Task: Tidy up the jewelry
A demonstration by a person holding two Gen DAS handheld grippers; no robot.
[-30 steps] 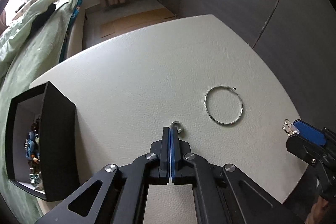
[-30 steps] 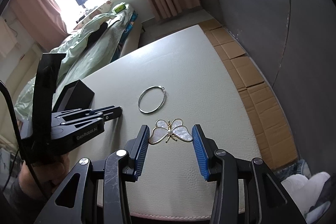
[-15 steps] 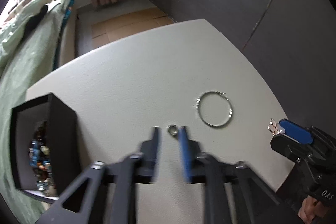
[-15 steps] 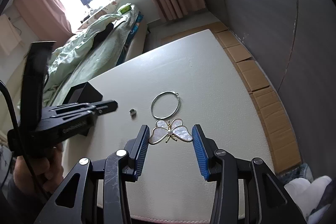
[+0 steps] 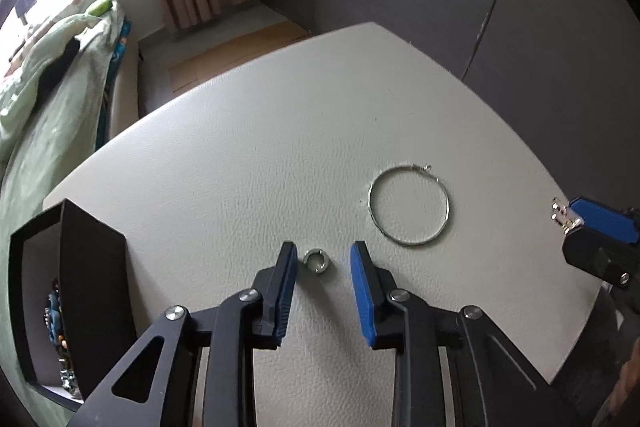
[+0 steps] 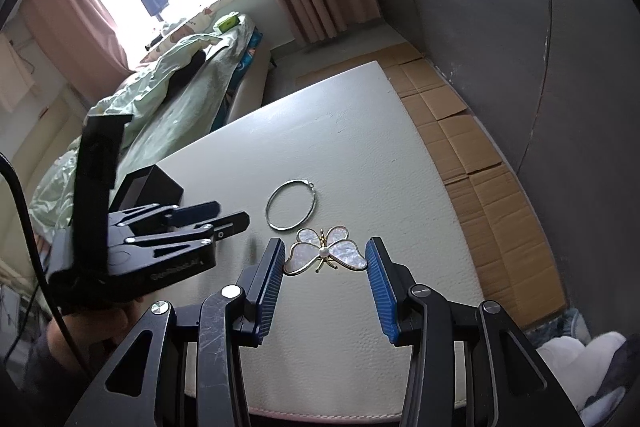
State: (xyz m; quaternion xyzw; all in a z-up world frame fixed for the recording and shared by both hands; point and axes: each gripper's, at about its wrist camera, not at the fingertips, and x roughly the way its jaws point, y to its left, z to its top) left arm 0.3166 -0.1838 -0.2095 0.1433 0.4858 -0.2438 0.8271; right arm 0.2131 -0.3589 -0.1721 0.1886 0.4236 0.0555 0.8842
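Note:
A small silver ring (image 5: pixel 316 261) lies on the white table (image 5: pixel 280 131). My left gripper (image 5: pixel 322 263) straddles it, and its jaws are closing with a gap on each side of the ring. A thin silver bangle (image 5: pixel 408 207) lies to the right of the ring. My right gripper (image 6: pixel 326 259) is shut on a pearly butterfly brooch (image 6: pixel 326 253), one wing against each blue pad. In the right wrist view the left gripper (image 6: pixel 228 215) reaches in from the left, with the bangle (image 6: pixel 291 205) beyond the brooch. The ring is hidden in that view.
An open black jewelry box (image 5: pixel 92 287) holding several beaded pieces stands at the table's left edge, also the dark box (image 6: pixel 152 183) behind the left gripper. A bed with green bedding (image 6: pixel 172 95) lies past the table. Cardboard (image 6: pixel 472 155) covers the floor to the right.
The left jaws went from shut with the ring at their tips to wide apart, leaving the ring on the table. They now stand narrower around it. The right gripper still holds the brooch.

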